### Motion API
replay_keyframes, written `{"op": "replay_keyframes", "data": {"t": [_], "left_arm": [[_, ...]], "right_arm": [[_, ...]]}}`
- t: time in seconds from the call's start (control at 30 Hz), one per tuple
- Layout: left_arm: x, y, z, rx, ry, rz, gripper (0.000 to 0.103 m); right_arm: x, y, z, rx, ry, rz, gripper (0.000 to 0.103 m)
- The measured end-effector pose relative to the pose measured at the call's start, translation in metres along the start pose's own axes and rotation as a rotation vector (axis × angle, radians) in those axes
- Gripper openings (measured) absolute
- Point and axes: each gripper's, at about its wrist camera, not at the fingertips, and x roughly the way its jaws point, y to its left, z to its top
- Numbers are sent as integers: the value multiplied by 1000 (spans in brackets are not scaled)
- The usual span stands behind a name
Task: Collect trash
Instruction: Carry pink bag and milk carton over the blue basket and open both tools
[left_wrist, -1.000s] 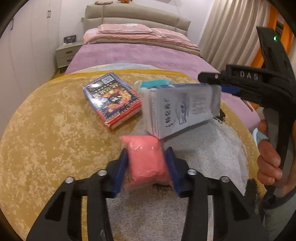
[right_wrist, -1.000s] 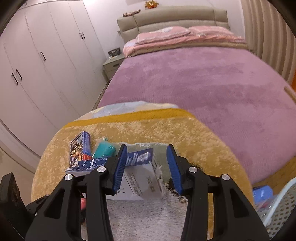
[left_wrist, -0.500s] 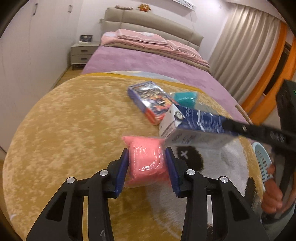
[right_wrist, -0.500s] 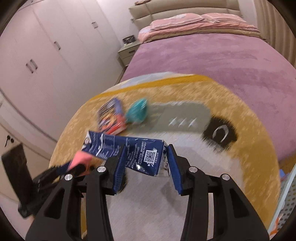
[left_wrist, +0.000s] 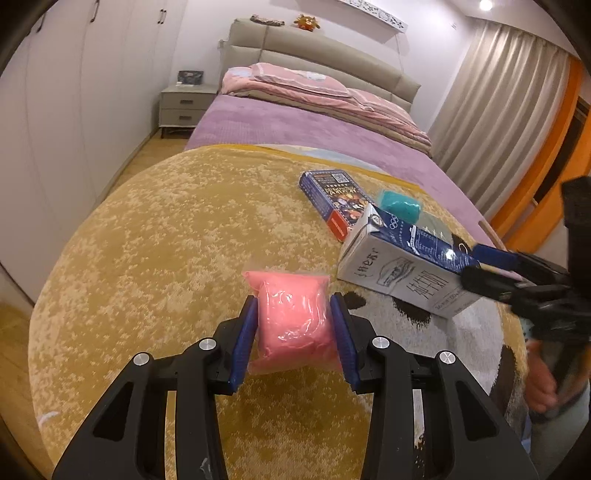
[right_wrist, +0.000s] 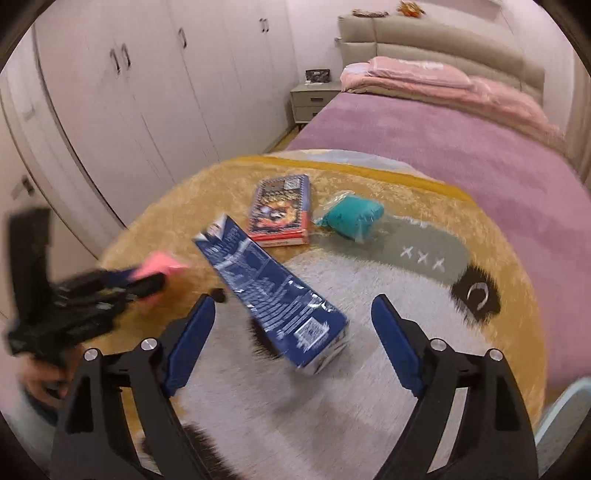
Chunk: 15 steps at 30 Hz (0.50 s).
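One pink packet (left_wrist: 293, 319), soft and plastic-wrapped, is being clamped between the pads of the left tongs (left_wrist: 294, 338) above the yellow rug (left_wrist: 155, 258), seemingly lifted for collection. One blue-and-white milk carton (right_wrist: 275, 295) is being released: the jaws of the right tongs (right_wrist: 291, 343) have just been opening and are standing wide apart, the carton tilted between them with neither pad pressing on it. One teal packet (right_wrist: 351, 218) and one printed box (right_wrist: 282, 210) are lying side by side farther along the rug, untouched, apparently awaiting pickup. One bed (right_wrist: 424, 147), purple-covered, is standing beyond the rug.
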Motion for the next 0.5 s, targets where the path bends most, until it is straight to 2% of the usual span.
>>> {"op": "replay_keyframes", "data": {"t": [0.07, 0.13, 0.27, 0.3, 0.37, 0.5], "left_arm": [[1, -1, 0, 7, 1, 2, 39], [1, -3, 0, 11, -1, 4, 39], [1, -5, 0, 15, -4, 2, 39], [1, -6, 0, 17, -3, 2, 39], [0, -7, -1, 19, -3, 2, 39], [-2, -9, -1, 20, -9, -1, 39]], "right_arm": [[13, 1, 2, -28, 6, -13, 85], [21, 0, 3, -40, 24, 20, 85], [26, 8, 4, -76, 25, 28, 83], [26, 10, 4, -81, 24, 27, 79], [26, 13, 2, -86, 43, 47, 58], [21, 15, -8, -78, 44, 55, 40]]}}
